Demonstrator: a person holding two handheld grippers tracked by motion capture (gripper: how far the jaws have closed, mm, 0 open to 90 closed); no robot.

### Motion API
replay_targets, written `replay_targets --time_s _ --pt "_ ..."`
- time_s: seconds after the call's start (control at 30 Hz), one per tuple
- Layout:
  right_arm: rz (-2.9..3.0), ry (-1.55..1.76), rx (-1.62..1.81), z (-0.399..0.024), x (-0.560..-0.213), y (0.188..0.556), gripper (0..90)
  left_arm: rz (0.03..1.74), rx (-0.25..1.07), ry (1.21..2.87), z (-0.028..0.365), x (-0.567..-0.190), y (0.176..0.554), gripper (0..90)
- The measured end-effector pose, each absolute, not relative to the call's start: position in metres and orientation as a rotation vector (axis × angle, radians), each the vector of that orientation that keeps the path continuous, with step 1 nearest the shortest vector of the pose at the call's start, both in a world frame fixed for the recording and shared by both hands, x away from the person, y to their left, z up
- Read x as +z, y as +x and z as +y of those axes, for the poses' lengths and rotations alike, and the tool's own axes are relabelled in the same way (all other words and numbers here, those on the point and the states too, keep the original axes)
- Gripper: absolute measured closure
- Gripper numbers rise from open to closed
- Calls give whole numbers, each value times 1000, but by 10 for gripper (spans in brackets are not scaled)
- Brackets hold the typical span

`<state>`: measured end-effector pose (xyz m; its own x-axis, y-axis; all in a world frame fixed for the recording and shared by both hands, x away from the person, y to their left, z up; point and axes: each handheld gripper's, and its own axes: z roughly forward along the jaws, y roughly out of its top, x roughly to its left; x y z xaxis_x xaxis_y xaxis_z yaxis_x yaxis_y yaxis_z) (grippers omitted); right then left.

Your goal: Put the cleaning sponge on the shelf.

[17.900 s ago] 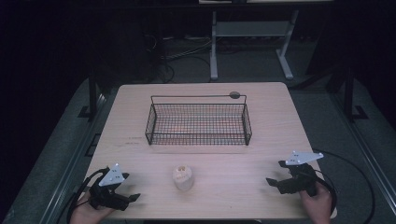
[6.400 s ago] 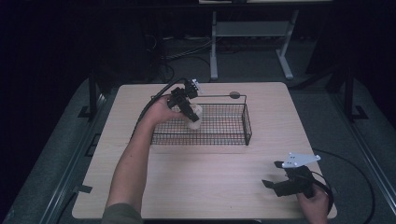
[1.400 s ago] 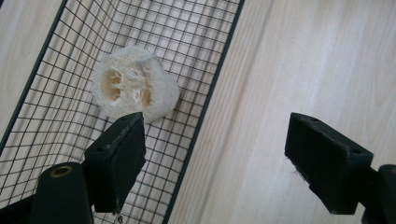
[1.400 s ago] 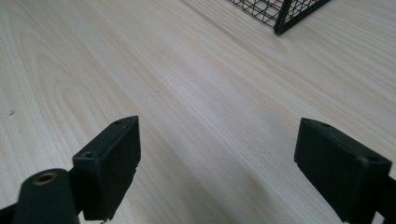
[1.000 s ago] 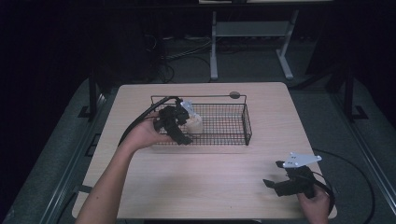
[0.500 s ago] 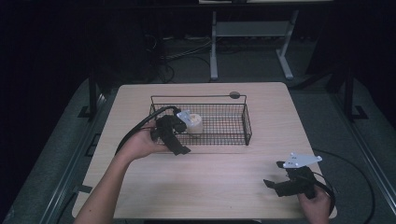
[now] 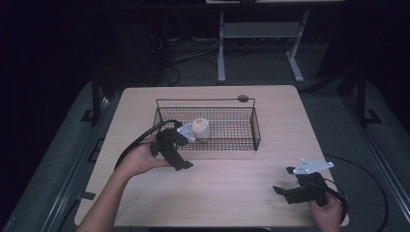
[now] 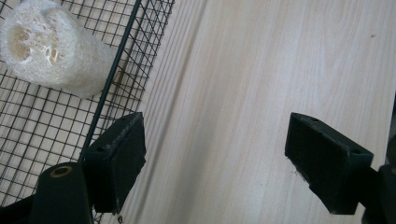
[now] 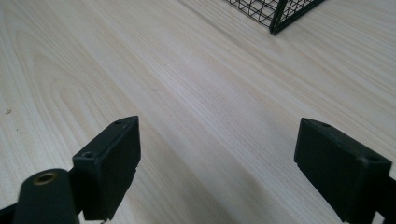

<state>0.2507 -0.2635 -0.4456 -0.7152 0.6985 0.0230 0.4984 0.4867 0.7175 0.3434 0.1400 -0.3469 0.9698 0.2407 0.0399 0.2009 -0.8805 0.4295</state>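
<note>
The left gripper [image 8: 215, 168] stands with its jaws spread wide and nothing between them, only bare wood of the table [image 8: 261, 70] showing in the gap; one jaw sits right at the near rim of the wire basket [image 8: 56, 121], though contact cannot be judged. In the high view this left gripper [image 7: 178, 153] hovers just in front of the basket's [image 7: 241, 126] left end, held in the person's left hand [image 7: 138, 159], its cable looping back toward the forearm. The right gripper [image 9: 217, 163] is likewise released, jaws far apart over empty tabletop, with a corner of the basket [image 9: 280, 11] at the top edge; in the high view it [image 7: 300, 189] rests near the table's front right corner. The loofah piece [image 7: 200, 128], a pale porous cylinder [image 8: 49, 49], lies inside the basket at its left end. The left gripper's fingertips are hard to separate from above. Half a second ago the gripper was nearer the basket; it has drawn back toward the person, leaving the loofah inside.
</note>
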Motion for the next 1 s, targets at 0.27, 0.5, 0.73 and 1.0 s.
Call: replay_targets --time_s 0.27,0.5,0.73,1.0 --pt "2466 1023 1058 -263 -445 250 142 306 132 2669 145 -353 333 195" --pt "2462 1019 1051 -263 -445 250 142 309 138 2661 150 -358 325 194" --pt "2463 1015 1045 -263 -446 250 142 325 134 2656 158 -366 316 194" --pt "2465 1020 1042 -262 -446 249 142 336 117 2636 167 -377 305 193"
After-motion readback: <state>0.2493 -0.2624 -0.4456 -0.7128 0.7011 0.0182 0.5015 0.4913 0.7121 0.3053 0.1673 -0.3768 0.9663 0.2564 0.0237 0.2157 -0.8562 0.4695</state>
